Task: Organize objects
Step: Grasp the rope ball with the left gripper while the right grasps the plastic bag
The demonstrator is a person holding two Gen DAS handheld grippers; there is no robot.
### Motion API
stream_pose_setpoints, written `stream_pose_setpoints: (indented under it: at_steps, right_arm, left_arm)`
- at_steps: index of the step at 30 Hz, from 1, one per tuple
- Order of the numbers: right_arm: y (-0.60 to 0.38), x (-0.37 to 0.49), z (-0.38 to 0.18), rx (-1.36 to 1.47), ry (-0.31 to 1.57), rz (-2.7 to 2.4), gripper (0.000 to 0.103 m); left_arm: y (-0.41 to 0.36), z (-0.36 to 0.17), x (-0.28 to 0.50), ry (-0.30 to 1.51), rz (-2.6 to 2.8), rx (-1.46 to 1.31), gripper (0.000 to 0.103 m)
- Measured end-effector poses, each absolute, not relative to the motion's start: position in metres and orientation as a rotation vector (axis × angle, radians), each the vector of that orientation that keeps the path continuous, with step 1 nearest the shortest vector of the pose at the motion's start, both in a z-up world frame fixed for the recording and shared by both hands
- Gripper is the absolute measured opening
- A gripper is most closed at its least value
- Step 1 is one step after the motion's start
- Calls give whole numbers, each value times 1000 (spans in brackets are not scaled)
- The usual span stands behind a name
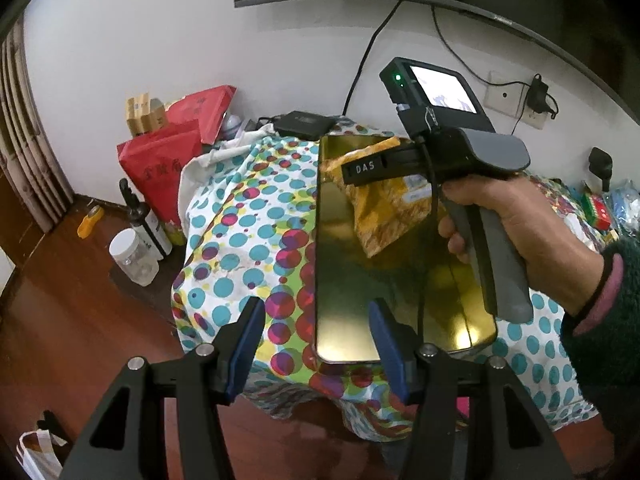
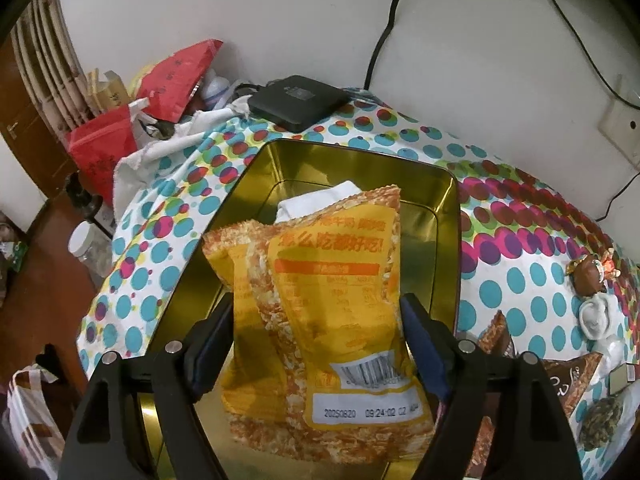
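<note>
The left gripper (image 1: 316,344), low in its frame, stands open and empty beside the gold tin (image 1: 340,280). The right gripper (image 2: 316,344) has its jaws spread around the yellow snack packet (image 2: 340,300), barely pinching it — I'd let it settle flat inside the tin. A black box (image 2: 298,100) sits behind it; chocolates (image 2: 590,278) wait at right.
</note>
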State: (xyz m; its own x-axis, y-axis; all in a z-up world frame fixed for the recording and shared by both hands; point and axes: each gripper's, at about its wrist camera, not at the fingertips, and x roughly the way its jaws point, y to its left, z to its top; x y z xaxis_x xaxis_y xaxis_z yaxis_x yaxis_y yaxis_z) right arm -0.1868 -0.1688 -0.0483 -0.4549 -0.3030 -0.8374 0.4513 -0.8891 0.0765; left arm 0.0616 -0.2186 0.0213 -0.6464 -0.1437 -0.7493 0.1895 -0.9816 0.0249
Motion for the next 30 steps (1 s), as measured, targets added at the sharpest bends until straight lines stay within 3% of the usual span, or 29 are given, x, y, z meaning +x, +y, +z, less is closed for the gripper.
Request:
stream_pose_setpoints:
  at_steps: [10, 17, 24, 30]
  right_arm:
    - [-112, -143, 7, 1079, 132, -2390, 84]
    - [15, -112, 26, 954, 88, -2637, 89]
    - [144, -85, 2, 1022, 228, -2832, 91]
    - [208, -84, -41, 1167, 202, -2831, 91]
  left_arm:
    - [-186, 36, 49, 49, -2767, 1199, 55]
    - [-130, 26, 27, 1, -2856, 1282, 56]
    - [-58, 9, -2, -69, -2940, 1371, 56]
    - [-7, -12, -35, -68, -2985, 1452, 56]
